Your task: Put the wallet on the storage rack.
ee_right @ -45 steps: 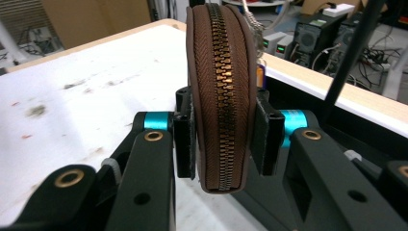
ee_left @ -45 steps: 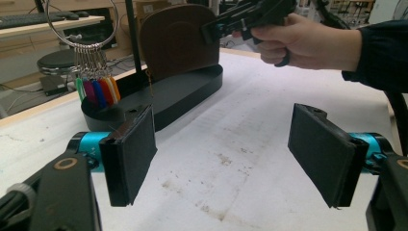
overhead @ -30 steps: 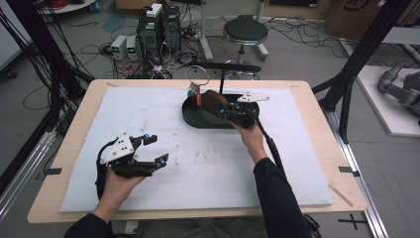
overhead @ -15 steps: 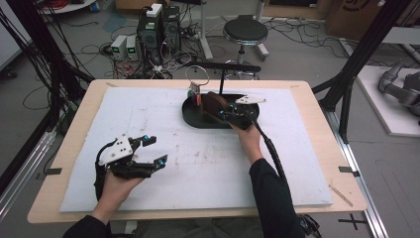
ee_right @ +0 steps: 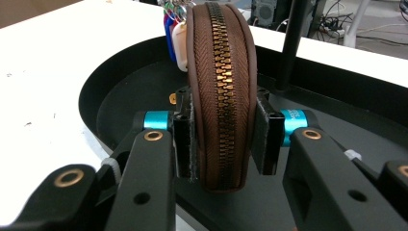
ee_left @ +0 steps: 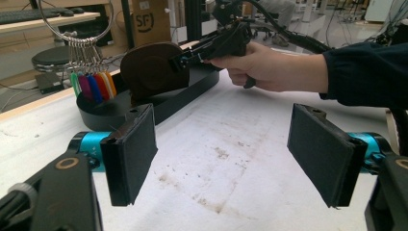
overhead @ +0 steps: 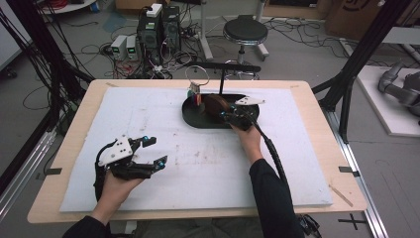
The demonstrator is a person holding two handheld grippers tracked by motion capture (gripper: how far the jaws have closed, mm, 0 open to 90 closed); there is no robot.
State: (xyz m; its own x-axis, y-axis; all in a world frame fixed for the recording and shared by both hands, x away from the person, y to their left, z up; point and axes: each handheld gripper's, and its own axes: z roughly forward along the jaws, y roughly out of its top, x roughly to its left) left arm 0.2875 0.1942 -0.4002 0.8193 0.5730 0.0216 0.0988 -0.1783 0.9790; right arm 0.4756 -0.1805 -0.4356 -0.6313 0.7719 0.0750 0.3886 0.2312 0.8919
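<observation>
Right gripper (ee_right: 221, 137) was seen clamped on the brown zippered pouch (ee_right: 220, 91), pads pressed to both flat sides | pouch was held on edge over the black oval tray (ee_right: 120, 91), brass zipper facing the camera, closed | right hand (overhead: 247, 140) was stretched forward | left gripper (overhead: 148, 153) was held spread wide above the white mat (overhead: 198, 163).

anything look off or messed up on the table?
Nothing broken or spilled. The white mat has brownish smudges near its middle. The brown zip pouch stands on edge in the black tray, clamped by the right claw; left claw open, idle.
</observation>
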